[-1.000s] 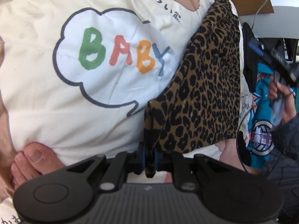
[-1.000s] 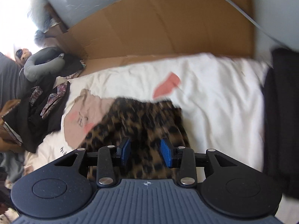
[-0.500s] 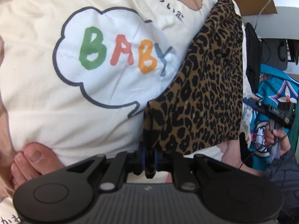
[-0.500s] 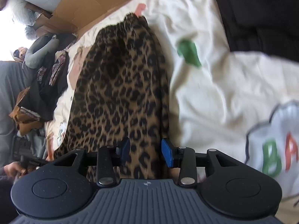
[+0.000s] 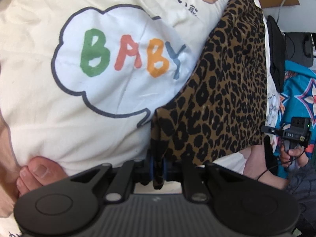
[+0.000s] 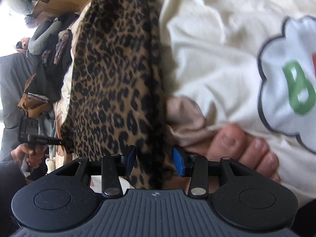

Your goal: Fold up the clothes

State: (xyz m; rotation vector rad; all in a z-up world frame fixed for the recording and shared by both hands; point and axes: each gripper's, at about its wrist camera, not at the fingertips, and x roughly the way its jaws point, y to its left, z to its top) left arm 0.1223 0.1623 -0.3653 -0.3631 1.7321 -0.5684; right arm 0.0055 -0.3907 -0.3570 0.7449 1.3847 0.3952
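A leopard-print garment (image 5: 221, 90) lies stretched out on a cream bedsheet (image 5: 35, 98) printed with a "BABY" cloud. My left gripper (image 5: 158, 165) is shut on the garment's near corner, with cloth pinched between the blue pads. In the right wrist view the same garment (image 6: 118, 69) runs away from me. My right gripper (image 6: 154, 160) is open, its blue pads on either side of the garment's near edge. The right gripper also shows in the left wrist view (image 5: 274, 131), held in a hand at the garment's other near corner.
Bare toes (image 6: 237, 142) rest on the sheet right of my right gripper, and also show in the left wrist view (image 5: 39, 169). A heap of dark clothes (image 6: 47, 63) lies left of the garment. Cardboard (image 6: 63, 2) stands at the far end. A blue patterned cloth (image 5: 296, 90) lies at right.
My right gripper has swung from the garment's far end down to its near edge, and cloth now lies between its open pads. My left gripper has kept its hold and place.
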